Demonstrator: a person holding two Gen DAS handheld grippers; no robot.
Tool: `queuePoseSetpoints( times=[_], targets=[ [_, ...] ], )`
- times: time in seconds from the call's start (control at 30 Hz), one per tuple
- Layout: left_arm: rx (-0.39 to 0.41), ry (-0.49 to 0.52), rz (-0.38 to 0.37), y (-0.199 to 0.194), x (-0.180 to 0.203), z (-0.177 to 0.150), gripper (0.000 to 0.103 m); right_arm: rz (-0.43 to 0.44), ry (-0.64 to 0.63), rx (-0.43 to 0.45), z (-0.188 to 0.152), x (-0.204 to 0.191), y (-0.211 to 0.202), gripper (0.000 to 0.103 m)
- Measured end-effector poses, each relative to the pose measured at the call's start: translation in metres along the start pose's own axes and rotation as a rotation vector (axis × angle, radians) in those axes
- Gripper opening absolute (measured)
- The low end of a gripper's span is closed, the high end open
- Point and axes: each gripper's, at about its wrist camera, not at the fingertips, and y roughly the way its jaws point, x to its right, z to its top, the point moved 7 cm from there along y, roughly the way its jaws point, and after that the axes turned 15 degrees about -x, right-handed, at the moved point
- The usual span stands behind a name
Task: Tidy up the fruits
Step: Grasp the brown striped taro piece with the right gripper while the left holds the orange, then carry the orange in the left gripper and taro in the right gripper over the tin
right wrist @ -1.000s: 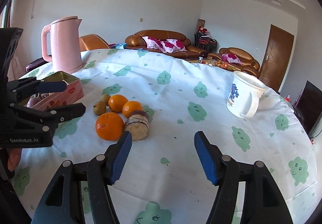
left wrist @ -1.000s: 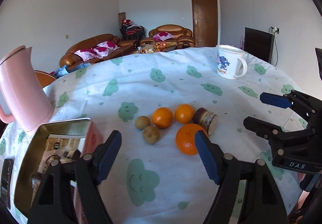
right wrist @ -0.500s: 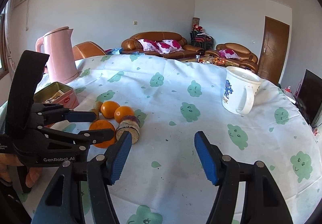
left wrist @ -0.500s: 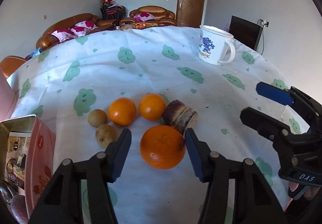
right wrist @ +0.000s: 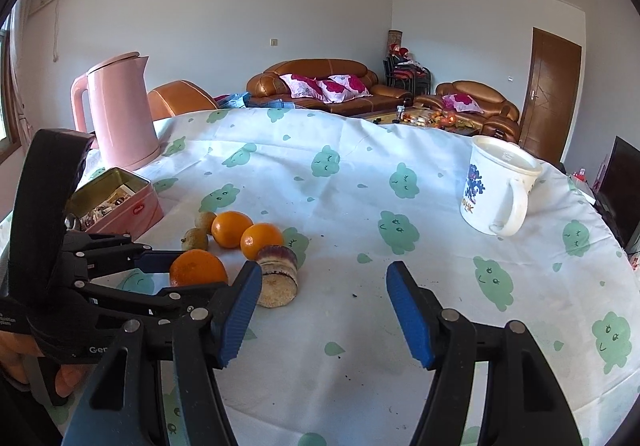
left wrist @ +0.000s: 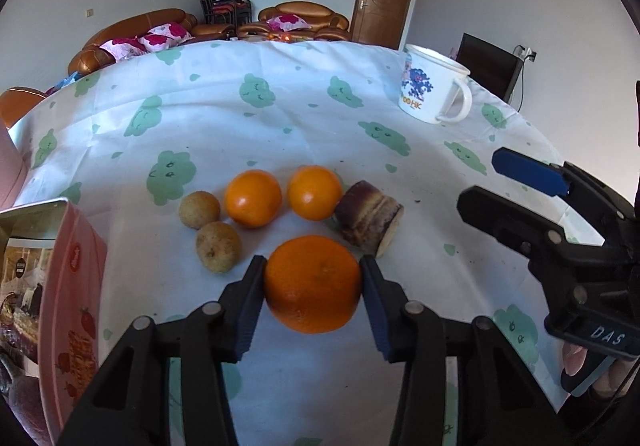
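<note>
Three oranges point(left wrist: 312, 283) on the tablecloth point(left wrist: 248, 125): one large at the front, two smaller point(left wrist: 253, 198) side by side just behind. Two small brown round fruits point(left wrist: 218, 252) just left of the oranges. One stubby cut purple-skinned chunk point(left wrist: 368, 224) just right of the oranges. One white mug point(left wrist: 432, 85) far right of the oranges. One pink tin point(right wrist: 120, 201) and one pink kettle point(right wrist: 118, 111) left of the oranges. Two grippers point(left wrist: 313, 278).

Left hand-held gripper point(right wrist: 192, 272) around orange point(right wrist: 198, 268)
</note>
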Motion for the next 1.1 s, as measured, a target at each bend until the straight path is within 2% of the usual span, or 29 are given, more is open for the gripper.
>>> queuePoseSetpoints(
  times=[0.2, 0.33, 0.43, 0.5, 0.57, 0.67, 0.9, 1.1],
  targets=[
    [0.074, -0.013, 0.131, -0.017, -0.020, 0.000, 0.048, 0.040, -0.042, -0.076, 0.007, -0.022, 0.024, 0.066],
    [0.113, -0.032, 0.183, -0.026, -0.032, 0.000, 0.048, 0.049, -0.049, -0.141, 0.011, -0.031, 0.043, 0.066],
    [0.123, -0.049, 0.193, -0.028, -0.039, 0.000, 0.048, 0.039, -0.063, -0.185, 0.012, -0.035, 0.055, 0.066],
    [0.117, -0.058, 0.180, -0.027, -0.041, 0.000, 0.048, 0.028, -0.067, -0.210, 0.013, -0.036, 0.063, 0.060],
    [0.114, -0.064, 0.167, -0.026, -0.042, 0.000, 0.048, 0.028, -0.069, -0.241, 0.011, -0.037, 0.072, 0.048],
    [0.123, -0.072, 0.157, -0.028, -0.044, 0.000, 0.048, 0.057, -0.070, -0.269, 0.008, -0.039, 0.080, 0.042],
    [0.147, -0.091, 0.155, -0.033, -0.047, -0.001, 0.048, 0.093, -0.072, -0.221, 0.009, -0.040, 0.069, 0.041],
    [0.165, -0.096, 0.163, -0.036, -0.047, 0.000, 0.048, 0.085, -0.106, -0.169, 0.012, -0.048, 0.059, 0.041]
  ],
)
